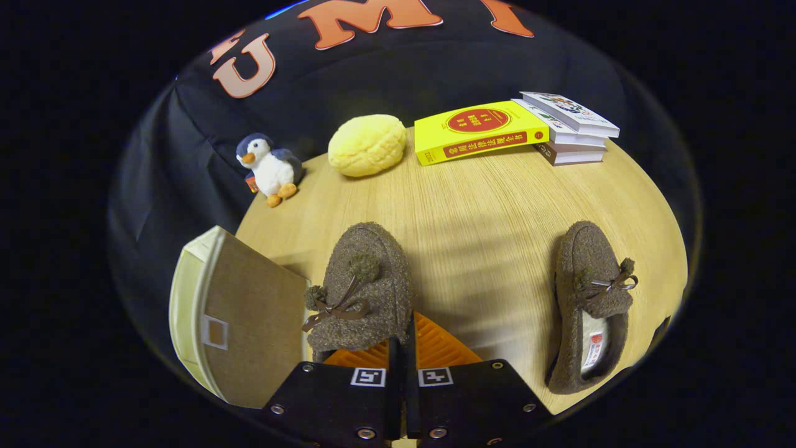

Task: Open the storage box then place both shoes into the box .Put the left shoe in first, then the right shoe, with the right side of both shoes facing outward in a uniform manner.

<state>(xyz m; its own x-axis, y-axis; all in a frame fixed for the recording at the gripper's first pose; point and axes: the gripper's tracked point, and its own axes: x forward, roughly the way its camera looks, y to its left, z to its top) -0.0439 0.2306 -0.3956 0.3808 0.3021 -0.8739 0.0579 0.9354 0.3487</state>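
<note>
gripper (407, 348) fingers pinched together on a brown slipper's (360, 292) rim, lower centre; second slipper (591, 305) right, on a wooden table (485, 211).

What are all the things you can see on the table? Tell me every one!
shoes: 2, fuzzy brown with little bows; one held between the fingers, the other lying apart on the table
storage box: 1, cream with a brown panel, beside the held shoe
penguin toy: 1, white and dark blue with orange feet, at the table's far edge
round cushion: 1, pale yellow, next to the penguin
yellow book: 1, beyond the shoes
book stack: 3 books, mostly white, beside the yellow book
table: 1, light wood
gripper: 1, fingers nearly together, pinching the near shoe's edge
</note>
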